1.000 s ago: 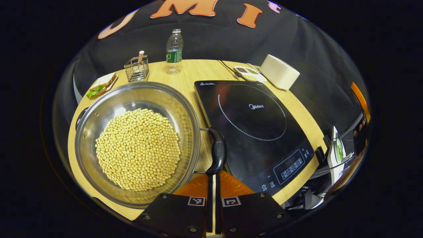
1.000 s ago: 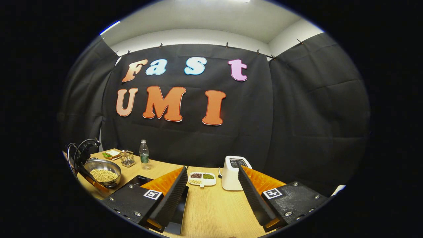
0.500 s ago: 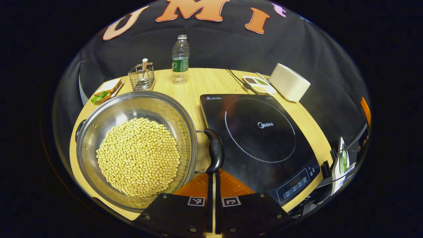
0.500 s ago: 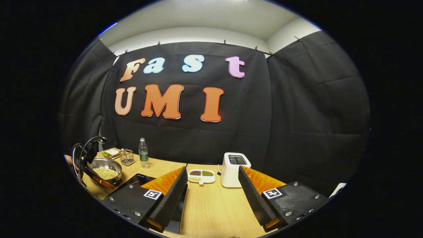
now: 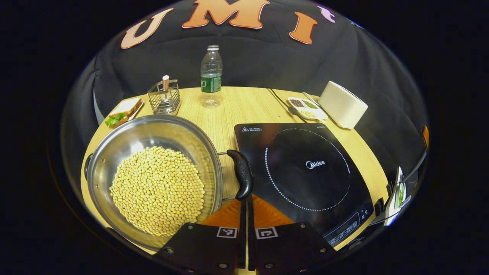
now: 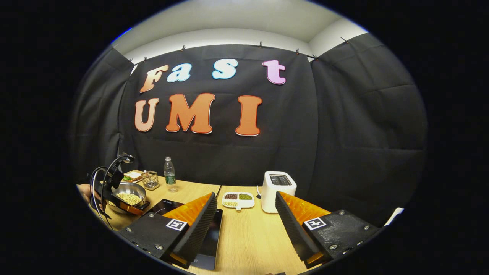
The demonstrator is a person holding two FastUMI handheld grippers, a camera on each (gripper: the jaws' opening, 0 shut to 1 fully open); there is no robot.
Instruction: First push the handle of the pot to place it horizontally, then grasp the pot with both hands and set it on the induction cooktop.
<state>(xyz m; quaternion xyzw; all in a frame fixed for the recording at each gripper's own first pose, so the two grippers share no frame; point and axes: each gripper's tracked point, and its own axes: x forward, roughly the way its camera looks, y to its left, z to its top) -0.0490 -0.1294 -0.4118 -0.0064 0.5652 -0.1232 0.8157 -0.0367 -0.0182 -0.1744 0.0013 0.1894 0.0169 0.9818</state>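
Note:
A steel pot full of yellow beans stands at the left of the table. Its black side handle faces the induction cooktop, with a strip of bare wood between them. My left gripper is shut with nothing between its fingers, and its tips rest against the near end of that handle. In the right gripper view the pot is small at the far left, with the left gripper and a hand by it. My right gripper stands open above the table, far from the pot.
A water bottle, a wire basket and a sandwich plate stand behind the pot. A white toaster and a divided dish of beans sit beyond the cooktop. The cooktop's corner lies under my right gripper's left finger.
My left gripper, tips on the handle's near end, has pushed it leftward, off the cooktop's edge. The right gripper stayed open and only drifted slightly.

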